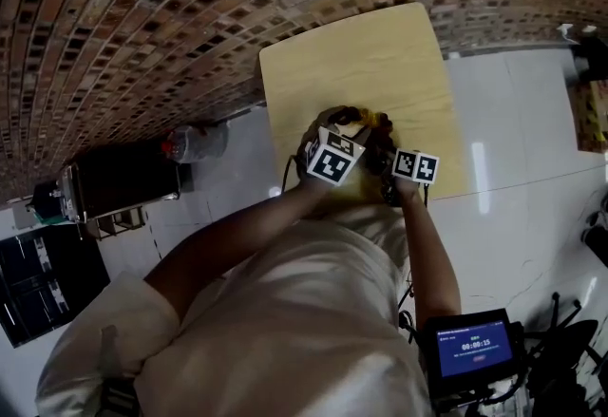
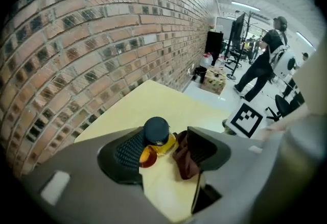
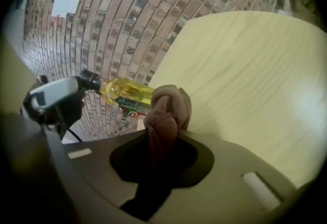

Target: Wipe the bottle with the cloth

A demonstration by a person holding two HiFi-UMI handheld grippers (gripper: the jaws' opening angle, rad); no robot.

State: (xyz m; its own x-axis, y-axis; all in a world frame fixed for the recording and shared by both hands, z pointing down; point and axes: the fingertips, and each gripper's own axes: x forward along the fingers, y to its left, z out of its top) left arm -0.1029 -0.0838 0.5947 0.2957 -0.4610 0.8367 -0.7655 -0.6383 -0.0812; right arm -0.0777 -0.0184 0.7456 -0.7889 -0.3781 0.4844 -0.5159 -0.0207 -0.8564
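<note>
- My right tongs (image 3: pixel 161 139) are clamped on the cloth (image 3: pixel 166 110). A bunched brown knob of it sticks out past the jaw tips at the centre of the right gripper view.
- The bottle (image 3: pixel 125 91), yellow liquid under a dark cap (image 2: pixel 156 128), runs across the left-centre of that view, just behind the cloth knob. I cannot tell whether cloth and bottle are touching or a hair apart.
- My left tongs (image 2: pixel 166 141) stand well open around the cap. In the left gripper view the cap leans on the left-hand pad, while the right-hand pad is clear of it, with a fold of cloth in the gap. I read that as no real grip, so the bottle is at most propped on the pale table (image 2: pixel 153 100).
- To wipe well I would first close the left tongs on the cap, making sure the cloth fold is out of the gap so it isn't pinched.
- Then I would press the knob lightly on the body below the neck and stroke along the label (image 3: pixel 130 114), working round the bottle.
- The risk, as I judge it, is a sideways shove on an unheld bottle, which would tip or skid it.
- In the head view the marker cubes (image 1: pixel 332 159) huddle at the frame's centre and hide the bottle, so I would steer by the gripper views.
</note>
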